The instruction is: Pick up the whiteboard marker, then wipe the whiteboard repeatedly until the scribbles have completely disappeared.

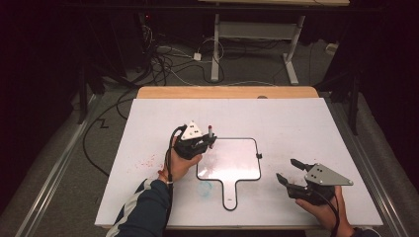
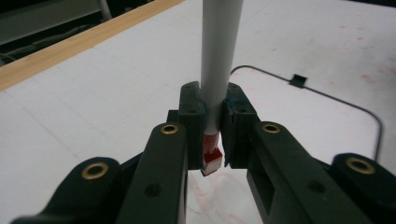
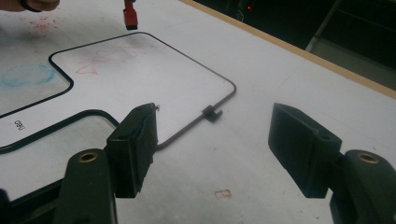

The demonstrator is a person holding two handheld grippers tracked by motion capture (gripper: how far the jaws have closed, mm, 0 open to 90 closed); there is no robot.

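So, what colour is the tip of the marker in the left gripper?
Red: the marker has a grey-white barrel and a red tip, clearest in the left gripper view.

Left gripper (image 1: 210, 140) clamped a marker (image 1: 210, 131) at the whiteboard's (image 1: 232, 170) upper-left corner; right gripper (image 1: 289, 171) stood open, lower right of frame

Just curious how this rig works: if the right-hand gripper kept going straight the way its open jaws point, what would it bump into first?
Probably the small whiteboard; the right gripper points at its near edge, by the clip, though depth is unclear.
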